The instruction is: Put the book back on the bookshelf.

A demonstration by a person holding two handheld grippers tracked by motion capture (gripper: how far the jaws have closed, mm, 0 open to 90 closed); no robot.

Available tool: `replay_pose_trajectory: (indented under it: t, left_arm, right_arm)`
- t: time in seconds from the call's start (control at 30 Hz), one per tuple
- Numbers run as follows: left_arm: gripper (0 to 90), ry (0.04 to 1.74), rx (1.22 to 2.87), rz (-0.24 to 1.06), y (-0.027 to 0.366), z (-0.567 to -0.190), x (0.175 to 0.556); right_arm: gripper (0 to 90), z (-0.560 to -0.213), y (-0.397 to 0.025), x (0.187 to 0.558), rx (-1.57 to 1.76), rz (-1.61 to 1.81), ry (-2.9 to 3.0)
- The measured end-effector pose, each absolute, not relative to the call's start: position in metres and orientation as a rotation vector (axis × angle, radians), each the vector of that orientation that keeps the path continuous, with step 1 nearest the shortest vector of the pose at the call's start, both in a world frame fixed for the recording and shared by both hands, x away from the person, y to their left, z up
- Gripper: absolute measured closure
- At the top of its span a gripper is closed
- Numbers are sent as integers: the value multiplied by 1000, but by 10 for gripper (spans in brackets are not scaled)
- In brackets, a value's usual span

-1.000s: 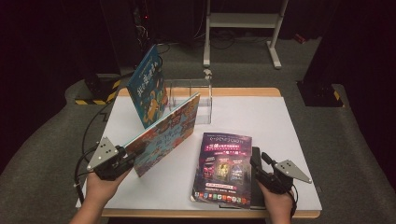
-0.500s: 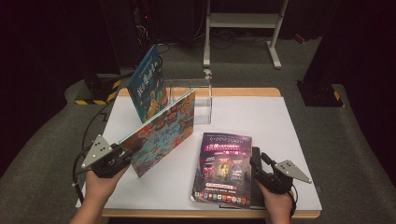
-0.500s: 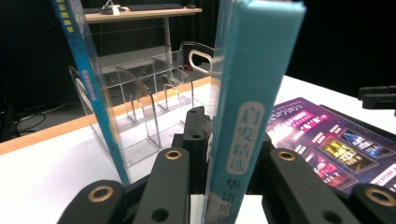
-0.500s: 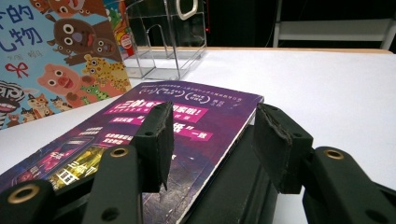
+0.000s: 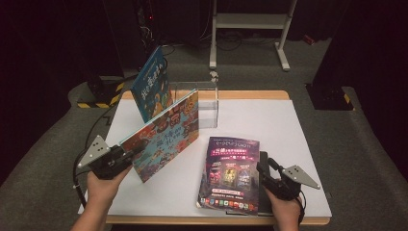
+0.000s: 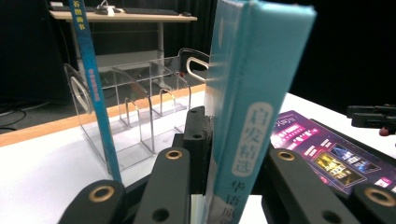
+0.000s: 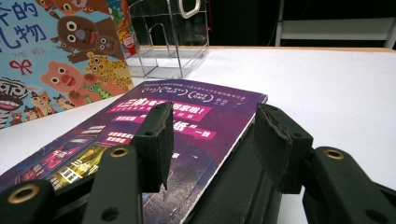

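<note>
Setting: dark room, grey carpet, pale shelving legs at the top of the high view; a white counter (image 5: 269, 125) with a wooden edge fills the centre.

Item 1: left gripper (image 5: 129, 155), lower left of the high view. Its jaws are closed on the spine edge of the cartoon-animal book (image 5: 166, 134), which stands on edge and tilts across the centre-left of the frame. Change since the 2 earlier frames: the book's far end has risen and drawn nearer the rack, and the hand has shifted slightly. Judgement: the book is in transit toward a free slot, insertion not yet made. In the left gripper view the teal spine (image 6: 252, 107) rises between the 2 black jaws.

Item 2: clear acrylic rack (image 5: 204, 103), upper centre, several upright dividers. Contents: 1 blue book (image 5: 151, 85), leaning in the leftmost slot at the upper left. The remaining slots appear vacant.

Item 3: purple book (image 5: 230, 174), flat on the counter, lower centre-right, resting partly on a black book (image 5: 262, 183) whose edge shows along its right side.

Item 4: right gripper (image 5: 266, 169), lower right of the high view. Jaws parted, holding nothing, straddling the right edge of the purple book (image 7: 168, 140); unmoved across the frames.
</note>
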State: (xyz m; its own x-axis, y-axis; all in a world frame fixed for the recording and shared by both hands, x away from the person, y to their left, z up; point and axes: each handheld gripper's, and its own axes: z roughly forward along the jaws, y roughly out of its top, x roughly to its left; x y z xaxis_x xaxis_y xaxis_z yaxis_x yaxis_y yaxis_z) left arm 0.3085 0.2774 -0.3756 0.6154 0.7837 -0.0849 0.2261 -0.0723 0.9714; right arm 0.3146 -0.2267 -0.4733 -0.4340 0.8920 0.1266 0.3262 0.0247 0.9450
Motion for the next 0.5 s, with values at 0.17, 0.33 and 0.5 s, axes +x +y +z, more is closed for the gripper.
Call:
replay_pose_trajectory:
  t: [0.17, 0.33, 0.5]
  left_arm:
    - [797, 916, 1609, 570, 273, -372, 308]
    - [800, 920, 1609, 582, 271, -372, 307]
    - [798, 900, 1601, 619, 267, -375, 303]
  right_arm:
    - [476, -473, -226, 314, 1237, 1421, 1790]
    - [477, -472, -228, 314, 1236, 1425, 1782]
    - [477, -472, -230, 314, 1246, 1435, 1772]
